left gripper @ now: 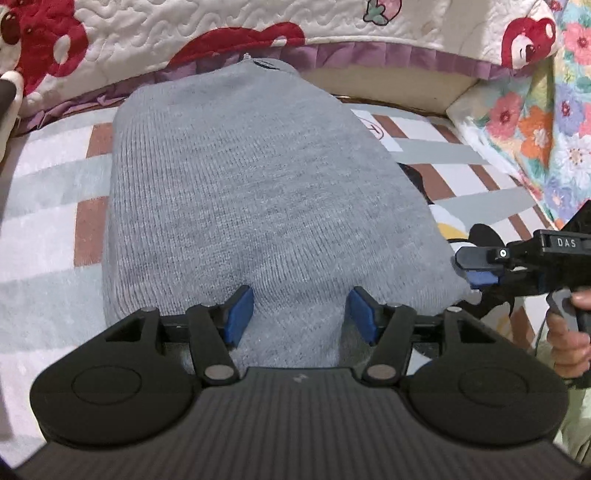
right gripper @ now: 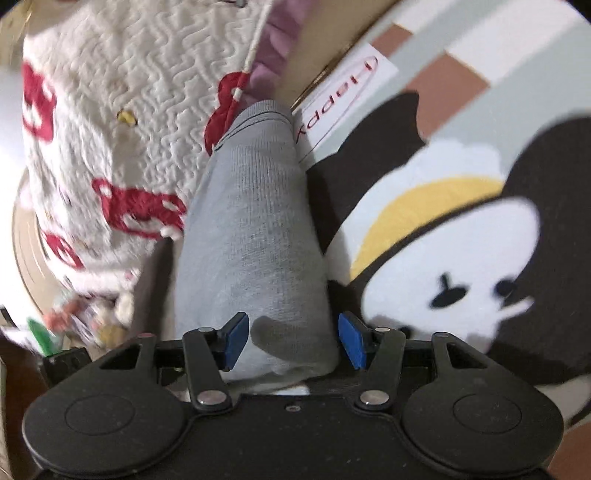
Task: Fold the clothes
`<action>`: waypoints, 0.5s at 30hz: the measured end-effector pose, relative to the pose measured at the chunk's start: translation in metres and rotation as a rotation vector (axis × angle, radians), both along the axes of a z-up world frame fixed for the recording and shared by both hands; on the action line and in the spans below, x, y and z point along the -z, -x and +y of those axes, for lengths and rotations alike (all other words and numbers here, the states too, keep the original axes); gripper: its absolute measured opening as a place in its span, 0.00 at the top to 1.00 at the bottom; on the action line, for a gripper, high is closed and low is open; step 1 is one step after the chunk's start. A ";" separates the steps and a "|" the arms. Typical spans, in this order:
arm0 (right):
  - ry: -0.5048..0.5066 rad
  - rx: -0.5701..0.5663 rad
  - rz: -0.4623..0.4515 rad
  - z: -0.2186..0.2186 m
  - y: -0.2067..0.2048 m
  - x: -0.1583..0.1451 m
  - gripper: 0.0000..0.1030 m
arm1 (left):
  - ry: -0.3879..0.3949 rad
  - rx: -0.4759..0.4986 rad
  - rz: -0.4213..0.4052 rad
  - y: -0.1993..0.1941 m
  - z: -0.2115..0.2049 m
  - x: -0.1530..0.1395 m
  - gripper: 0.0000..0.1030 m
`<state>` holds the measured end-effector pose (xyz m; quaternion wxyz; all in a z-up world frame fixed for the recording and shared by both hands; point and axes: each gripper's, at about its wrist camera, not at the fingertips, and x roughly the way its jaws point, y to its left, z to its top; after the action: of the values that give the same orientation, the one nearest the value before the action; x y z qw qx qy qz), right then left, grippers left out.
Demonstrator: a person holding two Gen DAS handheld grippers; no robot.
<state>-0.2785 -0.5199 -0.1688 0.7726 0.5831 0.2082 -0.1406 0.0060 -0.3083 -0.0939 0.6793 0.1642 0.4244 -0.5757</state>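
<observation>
A grey knit garment (left gripper: 251,192) is lying as a compact, doubled-over bundle on a striped, cartoon-printed mat (left gripper: 55,206), its far end reaching toward the quilted cover (left gripper: 155,33) hanging at the back; the left gripper (left gripper: 301,314) is sitting at the near edge of the bundle with its jaws spread wide, the cloth bulging up between the blue pads (left gripper: 240,314) but not being pinched; the right gripper (right gripper: 291,339) is standing at the garment's near right corner, its jaws likewise released, with the grey fabric (right gripper: 255,236) running away from it as a narrow strip; a hand (left gripper: 569,332) is working that tool's trigger at the edge of the left view; judging from the shape, the folding is looking far along, yet the scene is fitting either a bundle just let go after a fold or one about to be gripped for another; a further fold would be calling for both jaws closing on the same edge and lifting evenly, lest the layers slide apart.
</observation>
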 end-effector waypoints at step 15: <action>-0.043 0.020 -0.015 0.009 -0.036 0.012 0.16 | 0.167 0.059 -0.122 0.013 0.024 0.007 0.41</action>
<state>-0.2426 -0.5113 -0.1808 0.7601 0.6025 0.1994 -0.1394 -0.0069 -0.2841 -0.1007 0.6980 0.1541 0.3281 -0.6176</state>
